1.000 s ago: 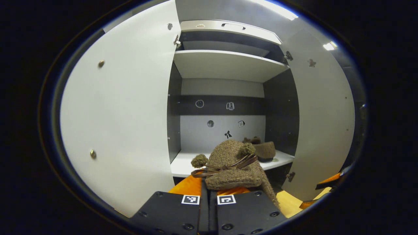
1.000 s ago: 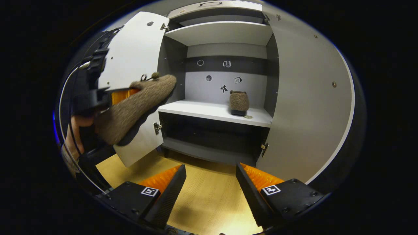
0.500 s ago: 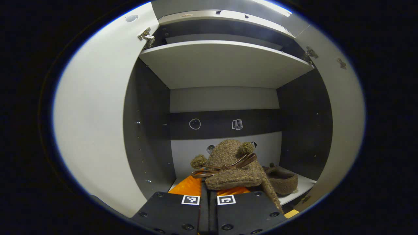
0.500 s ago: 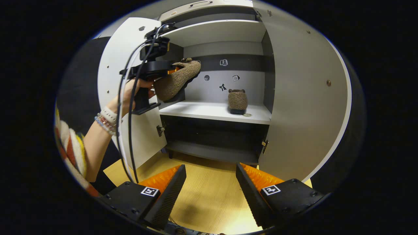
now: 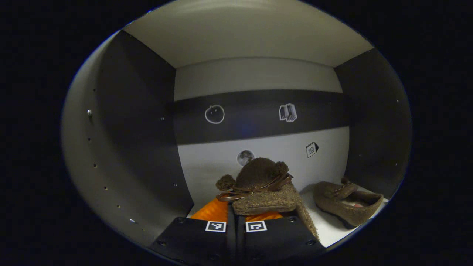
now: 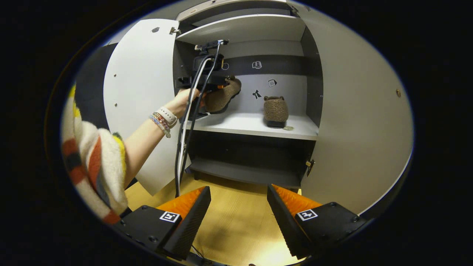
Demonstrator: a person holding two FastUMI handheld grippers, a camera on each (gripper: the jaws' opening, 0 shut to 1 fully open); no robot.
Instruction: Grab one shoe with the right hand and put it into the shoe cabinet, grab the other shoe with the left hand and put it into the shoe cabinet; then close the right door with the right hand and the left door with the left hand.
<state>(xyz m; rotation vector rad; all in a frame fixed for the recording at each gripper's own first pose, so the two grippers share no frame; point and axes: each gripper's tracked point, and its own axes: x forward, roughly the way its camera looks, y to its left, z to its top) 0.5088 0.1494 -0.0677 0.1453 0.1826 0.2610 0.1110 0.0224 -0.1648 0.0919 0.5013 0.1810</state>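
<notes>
In the left gripper view my left gripper [image 5: 236, 208] is shut on a brown fuzzy shoe [image 5: 264, 190] with pompoms and a bow, held inside the cabinet's middle compartment above the white shelf [image 5: 332, 227]. The other brown shoe [image 5: 347, 201] lies on that shelf to the right. In the right gripper view my right gripper [image 6: 238, 197] stands open and empty over the wooden floor, facing the cabinet. There the left gripper [image 6: 207, 79] holds its shoe [image 6: 221, 98] over the shelf's left part, and the placed shoe [image 6: 275, 109] sits at the right.
Both cabinet doors stand open: the left door [image 6: 138, 92] and the right door [image 6: 354, 111]. A person's arm with a striped sleeve [image 6: 92, 162] and cables reaches in from the left. A lower compartment [image 6: 247, 155] sits under the shelf; wooden floor [image 6: 236, 221] lies in front.
The left gripper has moved forward into the cabinet's middle compartment with its shoe, closer to the back wall. The right gripper has stayed open and nearly still.
</notes>
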